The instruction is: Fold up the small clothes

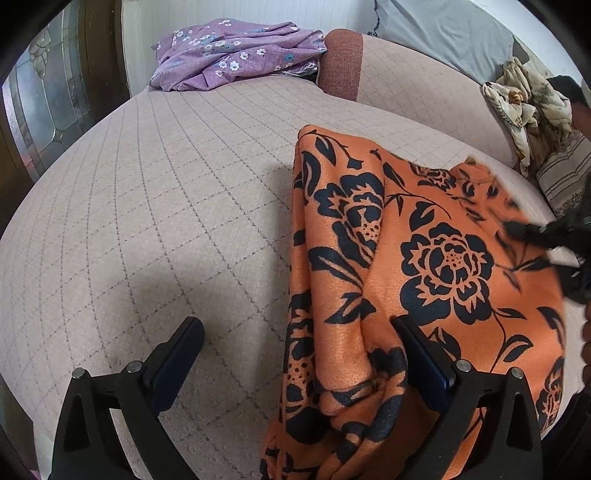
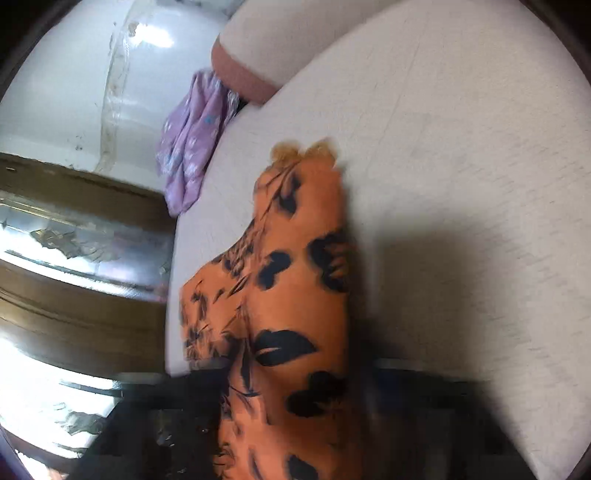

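Note:
An orange garment with a black flower print (image 1: 424, 266) lies on the pale quilted sofa seat (image 1: 166, 221), part folded over with a bunched fold near me. My left gripper (image 1: 299, 332) is open; its left finger rests over bare seat, its right finger (image 1: 417, 350) over the cloth, whose fold lies between the fingers. The right gripper (image 1: 532, 236) shows blurred at the garment's right edge. In the right wrist view the garment (image 2: 295, 295) fills the middle, heavily blurred; the right gripper's fingers (image 2: 184, 398) are dark smears, so its state is unclear.
A purple flowered cloth (image 1: 236, 51) lies heaped at the sofa's far end, also in the right wrist view (image 2: 192, 147). A reddish-trimmed cushion (image 1: 340, 66), a grey pillow (image 1: 443, 33) and crumpled patterned fabric (image 1: 528, 99) are at the back right. A glass-panelled door (image 1: 44, 96) stands left.

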